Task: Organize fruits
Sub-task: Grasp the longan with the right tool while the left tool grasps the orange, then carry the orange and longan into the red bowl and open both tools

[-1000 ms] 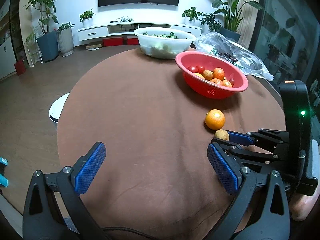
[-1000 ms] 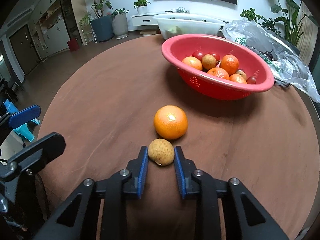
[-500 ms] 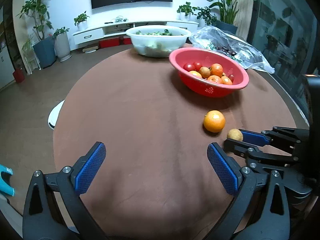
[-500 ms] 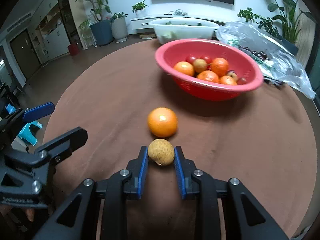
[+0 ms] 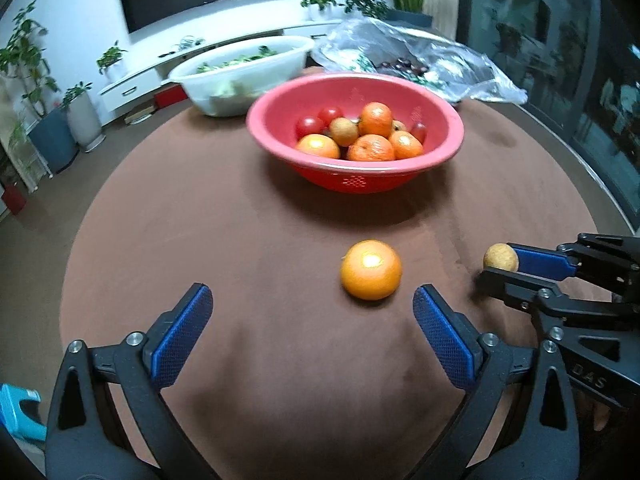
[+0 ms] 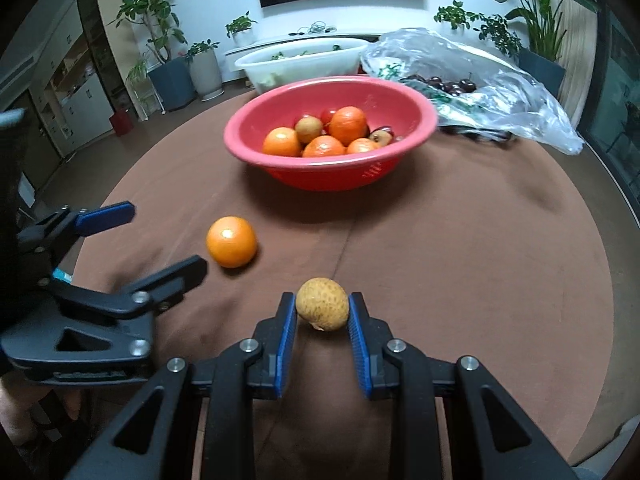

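Observation:
A loose orange (image 5: 371, 275) (image 6: 231, 241) lies on the brown round table (image 5: 240, 240), just ahead of my left gripper (image 5: 308, 312) and a little right of its middle. The left jaws stand wide and are closing, with nothing between the pads. My right gripper (image 6: 322, 314) is shut on a small tan longan (image 6: 322, 303) (image 5: 500, 257), held just above the table to the orange's right. The red basket (image 5: 356, 178) (image 6: 332, 178) farther back holds oranges, tomatoes and a longan.
A white tub of greens (image 5: 244, 76) and a clear plastic bag with cherries (image 6: 472, 84) sit behind the basket. The table edge curves off left and right. A blue stool (image 5: 18, 412) stands on the floor at lower left.
My left gripper has swung right and now faces the loose orange and the basket. My right gripper carried the longan rightward, away from the orange it lay beside.

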Motion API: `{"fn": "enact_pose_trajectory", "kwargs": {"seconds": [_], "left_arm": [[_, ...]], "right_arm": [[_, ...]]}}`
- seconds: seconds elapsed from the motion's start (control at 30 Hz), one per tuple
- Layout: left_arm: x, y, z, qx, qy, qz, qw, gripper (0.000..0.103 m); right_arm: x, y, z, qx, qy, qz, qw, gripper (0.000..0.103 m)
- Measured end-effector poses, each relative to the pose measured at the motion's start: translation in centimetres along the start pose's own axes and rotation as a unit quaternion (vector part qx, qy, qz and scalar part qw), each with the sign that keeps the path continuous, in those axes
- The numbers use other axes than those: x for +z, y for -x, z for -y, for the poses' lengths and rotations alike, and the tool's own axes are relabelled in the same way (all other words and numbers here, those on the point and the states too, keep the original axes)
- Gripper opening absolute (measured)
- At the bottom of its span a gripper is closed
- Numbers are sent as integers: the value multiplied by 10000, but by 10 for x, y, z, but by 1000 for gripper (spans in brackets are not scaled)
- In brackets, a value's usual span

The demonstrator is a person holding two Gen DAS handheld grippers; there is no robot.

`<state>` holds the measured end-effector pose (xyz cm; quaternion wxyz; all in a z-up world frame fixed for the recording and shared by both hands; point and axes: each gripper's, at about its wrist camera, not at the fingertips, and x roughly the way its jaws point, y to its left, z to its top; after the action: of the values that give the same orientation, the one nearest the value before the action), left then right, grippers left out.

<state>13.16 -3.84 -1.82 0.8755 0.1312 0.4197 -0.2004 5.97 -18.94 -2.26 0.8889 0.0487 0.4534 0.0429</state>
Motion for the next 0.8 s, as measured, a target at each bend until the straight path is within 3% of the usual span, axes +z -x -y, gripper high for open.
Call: {"fn": "enact_pose_trajectory", "kwargs": {"seconds": [0.17, 0.53, 0.8], "left_arm": [[9, -23, 8, -143, -97, -237, 9996, 77], [9, -33, 23, -413, -249, -322, 9983, 38], [7, -29, 19, -523, -144, -225, 9983, 35]], "right_arm": [[0, 1, 6, 23, -56, 32, 10000, 29], [0, 3, 11, 51, -110, 55, 9999, 29], [1, 3, 12, 60, -119, 72, 9999, 29]]}}
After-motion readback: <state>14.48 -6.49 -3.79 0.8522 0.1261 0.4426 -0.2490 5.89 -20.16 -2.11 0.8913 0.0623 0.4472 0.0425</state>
